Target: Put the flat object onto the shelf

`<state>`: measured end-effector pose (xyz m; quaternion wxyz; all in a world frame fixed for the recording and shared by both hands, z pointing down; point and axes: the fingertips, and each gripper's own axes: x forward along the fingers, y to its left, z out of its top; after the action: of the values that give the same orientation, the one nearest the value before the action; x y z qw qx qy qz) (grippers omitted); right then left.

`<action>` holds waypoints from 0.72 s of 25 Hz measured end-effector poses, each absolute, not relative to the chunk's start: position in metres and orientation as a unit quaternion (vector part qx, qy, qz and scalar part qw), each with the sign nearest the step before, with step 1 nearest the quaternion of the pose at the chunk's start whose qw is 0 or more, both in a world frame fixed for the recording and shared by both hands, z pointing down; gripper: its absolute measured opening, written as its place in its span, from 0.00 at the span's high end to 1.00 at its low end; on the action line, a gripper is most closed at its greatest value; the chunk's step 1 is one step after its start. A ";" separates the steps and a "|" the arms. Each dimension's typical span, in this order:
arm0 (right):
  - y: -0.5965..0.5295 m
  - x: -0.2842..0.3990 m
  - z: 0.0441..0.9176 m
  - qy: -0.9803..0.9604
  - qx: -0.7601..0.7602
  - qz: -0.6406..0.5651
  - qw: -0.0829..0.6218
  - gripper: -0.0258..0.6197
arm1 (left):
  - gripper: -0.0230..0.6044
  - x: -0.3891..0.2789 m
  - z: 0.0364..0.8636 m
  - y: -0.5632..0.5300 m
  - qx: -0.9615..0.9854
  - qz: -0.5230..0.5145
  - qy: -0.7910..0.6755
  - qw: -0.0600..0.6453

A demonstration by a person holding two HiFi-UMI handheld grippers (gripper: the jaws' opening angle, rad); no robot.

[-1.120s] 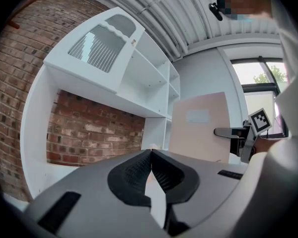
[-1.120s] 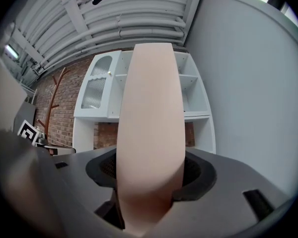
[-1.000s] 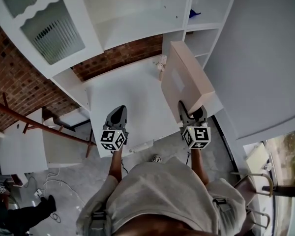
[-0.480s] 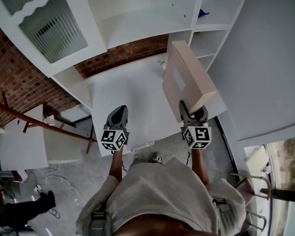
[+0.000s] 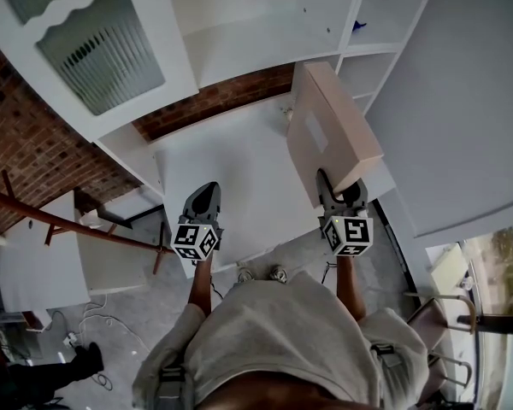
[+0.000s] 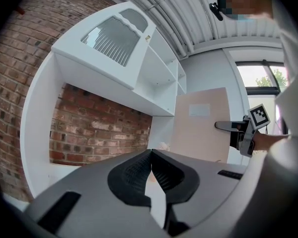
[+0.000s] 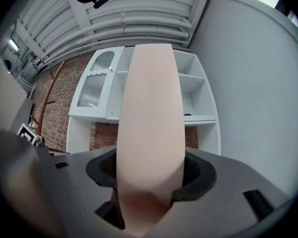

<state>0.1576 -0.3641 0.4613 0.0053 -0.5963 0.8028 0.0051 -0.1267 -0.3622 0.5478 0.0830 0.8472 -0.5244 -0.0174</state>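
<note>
The task looks about half done. The flat box (image 5: 329, 135), pale cardboard with a small label (image 5: 315, 132) on its broad face, is in hand. It stands on edge in the right tongs (image 5: 339, 198), whose jaws clamp its lower end across the thickness. The right gripper view shows the box's narrow edge rising straight up between the two pads. The box is over the right part of the white counter (image 5: 231, 178), close in front of the shelf unit (image 5: 349, 20). Whether its bottom edge clears the counter cannot be told.

So the pickup is done and the placing is not, since no part of the box rests on any shelf. The wide open shelf (image 5: 256, 45) above the brick back panel (image 5: 214, 101) looks bare. The narrower shelves (image 5: 372, 54) to the right hold only a small blue thing (image 5: 359, 26). The left tongs (image 5: 203, 202) hover over the counter's near edge with jaws closed together on nothing, taking no part.

What probably remains is to carry the box up to a shelf, lay it down or slide it in, and let go.
</note>
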 end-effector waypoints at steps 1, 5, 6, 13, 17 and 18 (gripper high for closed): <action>-0.364 0.156 0.457 0.803 -0.596 0.011 0.005 0.52 | 0.94 -0.129 0.548 -0.363 0.848 -0.019 -0.524 0.085; -0.366 0.151 0.437 0.800 -0.597 0.051 -0.013 0.52 | 0.94 -0.132 0.547 -0.365 0.851 -0.024 -0.517 0.087; -0.367 0.150 0.431 0.799 -0.597 0.069 -0.023 0.52 | 0.94 -0.132 0.547 -0.365 0.852 -0.025 -0.516 0.087; -0.374 0.137 0.374 0.768 -0.583 0.240 -0.111 0.52 | 0.94 -0.139 0.548 -0.366 0.850 -0.030 -0.518 0.088; -0.378 0.131 0.344 0.740 -0.558 0.338 -0.161 0.52 | 0.94 -0.140 0.548 -0.365 0.850 -0.033 -0.519 0.089; -0.379 0.129 0.339 0.732 -0.552 0.361 -0.171 0.52 | 0.94 -0.140 0.548 -0.365 0.850 -0.033 -0.519 0.089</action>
<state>0.1288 -0.3793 0.3385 -0.1714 -0.5520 0.7320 0.3608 -0.1399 -0.3646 0.5476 0.0886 0.8496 -0.5188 -0.0333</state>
